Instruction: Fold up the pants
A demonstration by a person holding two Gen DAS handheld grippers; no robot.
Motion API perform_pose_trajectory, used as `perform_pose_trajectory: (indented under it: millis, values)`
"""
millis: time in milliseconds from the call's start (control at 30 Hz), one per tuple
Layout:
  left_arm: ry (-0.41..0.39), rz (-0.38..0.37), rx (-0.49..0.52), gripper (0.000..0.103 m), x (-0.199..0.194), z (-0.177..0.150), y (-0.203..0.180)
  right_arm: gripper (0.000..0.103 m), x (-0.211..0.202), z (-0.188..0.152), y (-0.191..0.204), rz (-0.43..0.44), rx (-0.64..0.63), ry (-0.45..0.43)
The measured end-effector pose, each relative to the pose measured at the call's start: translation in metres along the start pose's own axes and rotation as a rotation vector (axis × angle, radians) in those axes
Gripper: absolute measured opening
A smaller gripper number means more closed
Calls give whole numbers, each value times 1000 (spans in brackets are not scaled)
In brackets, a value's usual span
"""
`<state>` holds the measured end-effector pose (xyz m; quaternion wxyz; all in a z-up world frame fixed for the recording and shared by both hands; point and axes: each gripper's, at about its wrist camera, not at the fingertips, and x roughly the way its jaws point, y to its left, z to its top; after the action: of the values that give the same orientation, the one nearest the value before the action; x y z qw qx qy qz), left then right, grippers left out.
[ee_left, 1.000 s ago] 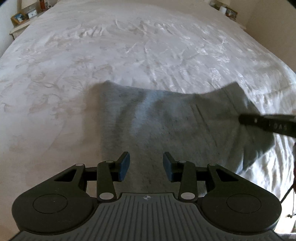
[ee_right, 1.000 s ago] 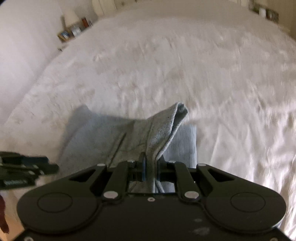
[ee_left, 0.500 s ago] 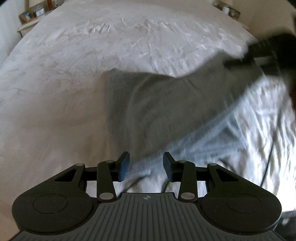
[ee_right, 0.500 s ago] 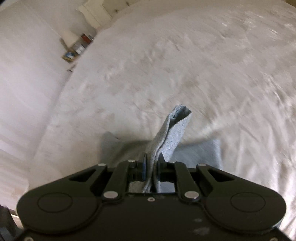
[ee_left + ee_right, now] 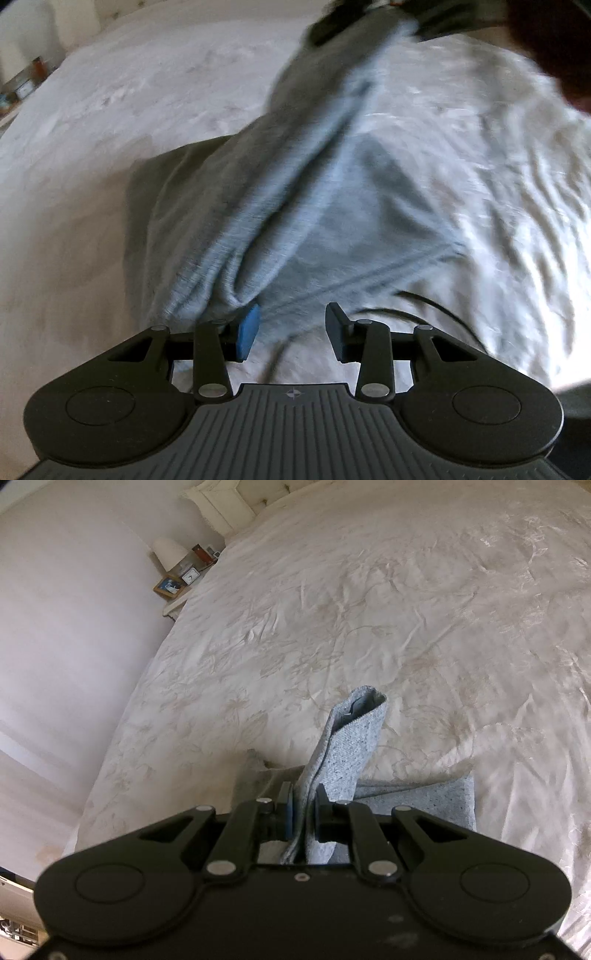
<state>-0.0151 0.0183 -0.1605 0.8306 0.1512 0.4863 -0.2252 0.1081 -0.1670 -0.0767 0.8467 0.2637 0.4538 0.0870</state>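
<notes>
Grey, soft knit fabric fills the space just ahead of both my tools: these are the pants, spread on a wide bed covered in a pale cream bedspread with a faint leaf pattern and many fine creases.

Nearest me, my left gripper hangs over the near edge of the pants with its jaws parted and nothing pinched between them. One blue pad sits just beside a bunched fold of the cloth; whether it touches, I cannot tell. A thin dark cord curves across the bedspread just beyond the other finger.

My right gripper is clenched on a corner of the pants. The pinched fabric stands up past the fingers as a tall doubled flap with a rounded, hemmed top, speckled light grey. Behind it the rest of the garment lies low on the bed.

From the left wrist, the pants rise from the flat part into a long twisted band running up and away toward the top of the view, where a dark blurred shape holds it; that part is too smeared to read.

Farther out, the bedspread stretches broad and bare on all sides of the pants. Its left edge drops off beside a plain pale wall. At the far corner stands a small bedside table with a white lamp, a little clock and a picture frame, next to a light tufted headboard.
</notes>
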Motion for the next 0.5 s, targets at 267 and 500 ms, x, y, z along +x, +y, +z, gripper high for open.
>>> perform_pose_trajectory:
  millis: [267,500]
  values:
    - [164,36,-243,38,33,-27,69,9,2,-9,-16,-3,24,6]
    - [202,95,-294,39,18,-41,87,9,14,-35,-47,-98,6,37]
